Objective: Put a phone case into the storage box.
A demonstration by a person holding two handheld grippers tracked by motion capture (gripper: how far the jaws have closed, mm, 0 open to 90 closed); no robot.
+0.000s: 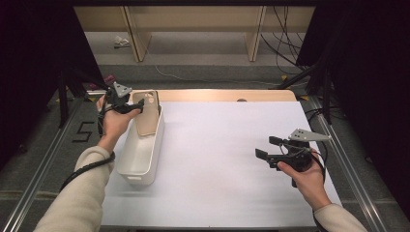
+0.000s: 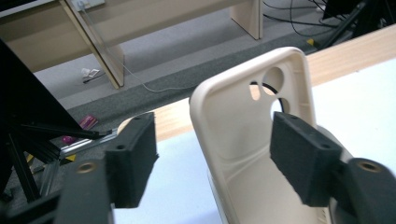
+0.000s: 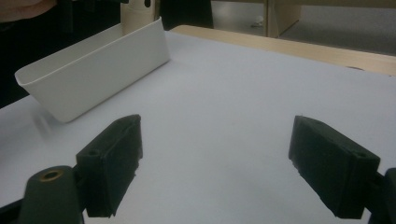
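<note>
Left claw (image 1: 138, 107) open around phone case (image 1: 146, 113), standing in bin (image 1: 140, 157) at 10 o'clock — light, flexible, slippery; grip side rim. Right claw (image 1: 269, 148) open, empty.

beige phone case (image 2: 233, 126) between parted jaws

Cream knit sleeves (image 1: 80, 193), black grippers with foam-padded jaws, grey three-cornered plates (image 1: 309, 135) and coiled black cables (image 1: 84, 170).

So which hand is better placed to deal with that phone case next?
Probably the left. The left gripper sits at the white bin, its open jaws either side of the beige phone case standing there. The right gripper waits open, far across the table.
</note>
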